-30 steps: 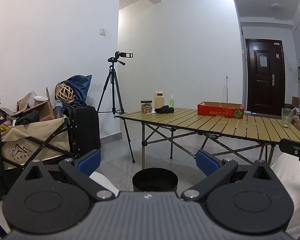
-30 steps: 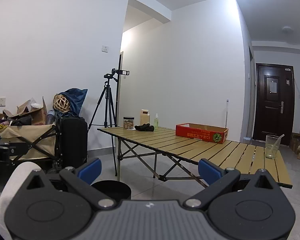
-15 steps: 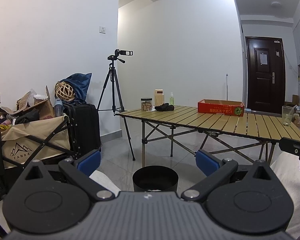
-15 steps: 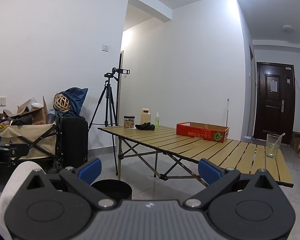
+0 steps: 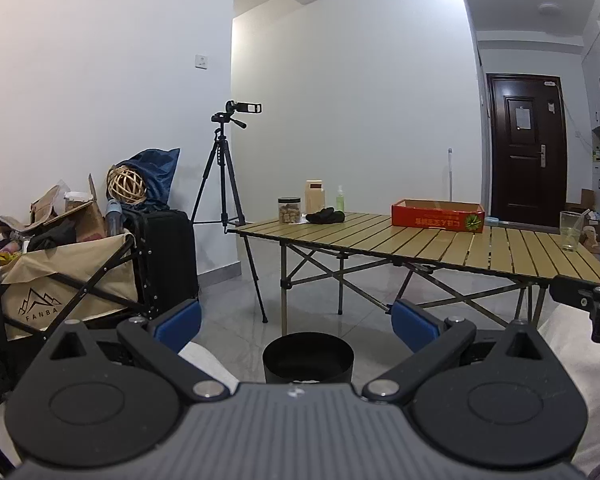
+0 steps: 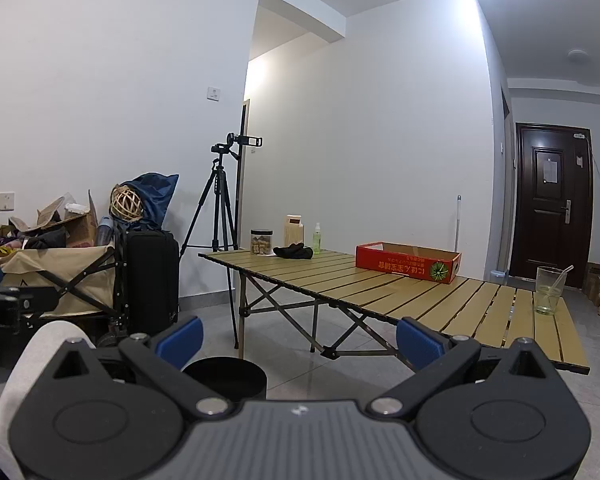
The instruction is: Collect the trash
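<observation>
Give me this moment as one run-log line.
left gripper: open, empty | right gripper: open, empty | black bin: on floor ahead | folding table: beyond, untouched | phase: nothing picked yet

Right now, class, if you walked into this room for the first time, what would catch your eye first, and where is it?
Probably the long slatted table across the middle, with a bright red box on top and a glass near its right end. Next, the tripod against the white wall. Closest, a black bin on the floor, framed by the open left gripper.
</observation>
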